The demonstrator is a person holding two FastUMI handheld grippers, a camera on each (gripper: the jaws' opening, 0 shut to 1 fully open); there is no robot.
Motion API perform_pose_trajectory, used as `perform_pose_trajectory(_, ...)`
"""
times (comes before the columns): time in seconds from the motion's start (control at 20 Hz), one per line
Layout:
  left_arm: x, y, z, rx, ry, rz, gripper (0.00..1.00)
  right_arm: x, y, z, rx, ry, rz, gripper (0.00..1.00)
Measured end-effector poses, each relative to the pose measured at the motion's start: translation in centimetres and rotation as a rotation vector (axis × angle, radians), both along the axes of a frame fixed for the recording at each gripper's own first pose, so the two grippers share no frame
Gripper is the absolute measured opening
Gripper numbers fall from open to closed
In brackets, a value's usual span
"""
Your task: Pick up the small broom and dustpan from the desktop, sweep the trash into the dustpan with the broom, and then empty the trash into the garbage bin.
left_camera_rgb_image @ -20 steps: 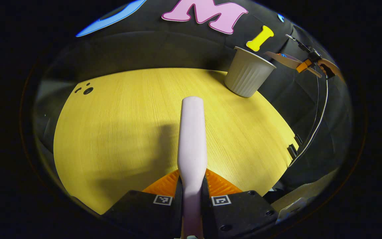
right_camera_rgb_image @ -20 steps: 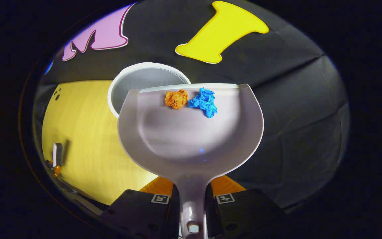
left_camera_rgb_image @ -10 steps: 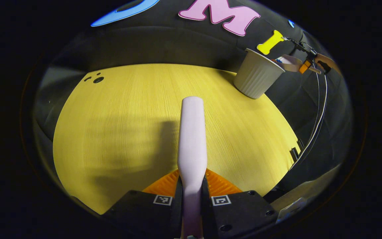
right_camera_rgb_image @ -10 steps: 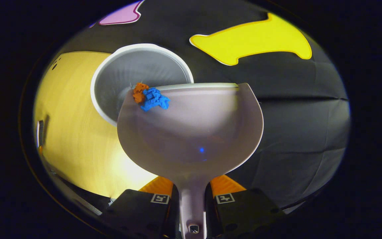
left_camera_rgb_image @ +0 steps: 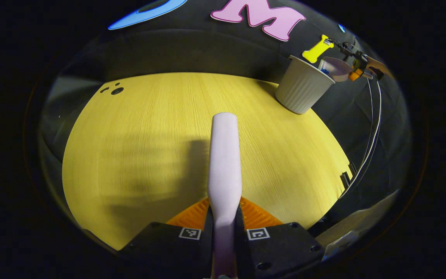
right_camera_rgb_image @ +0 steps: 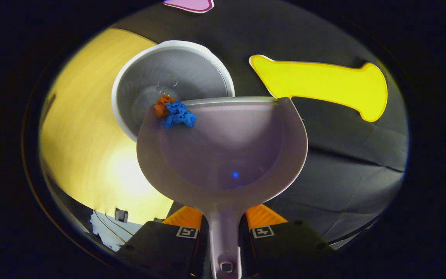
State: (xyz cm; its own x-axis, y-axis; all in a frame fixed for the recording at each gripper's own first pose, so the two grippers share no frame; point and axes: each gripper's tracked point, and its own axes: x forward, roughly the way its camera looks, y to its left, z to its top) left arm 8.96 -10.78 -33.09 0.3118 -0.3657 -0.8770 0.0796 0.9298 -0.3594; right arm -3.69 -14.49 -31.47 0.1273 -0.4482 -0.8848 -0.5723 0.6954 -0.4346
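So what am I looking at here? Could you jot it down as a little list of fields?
left claw: shut on the broom handle, above the table
right claw: shut on the dustpan
dustpan: tipped toward the bin
trash: orange wad and blue wad, at the pan's front corner over the bin's mouth
bin: upright at the table's edge
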Motion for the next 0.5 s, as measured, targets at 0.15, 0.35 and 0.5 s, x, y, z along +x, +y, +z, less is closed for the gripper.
perform_pose_trajectory(0.15,-0.1,-0.2,-0.1,-0.002,0.002,0.003,0.28,1.1,-0.4,0.0,-0.034,-0.016,0.111,0.35)
perform_pose_trajectory(0.35,0.1,-0.3,-0.3,0.007,0.007,0.001,0.28,2.2,-0.6,0.0,-0.048,-0.019,0.109,0.35)
perform_pose_trajectory(0.5,0.3,-0.4,0.1,0.019,-0.003,0.005,0.28,2.3,-0.5,0.0,-0.044,-0.019,0.104,0.32)
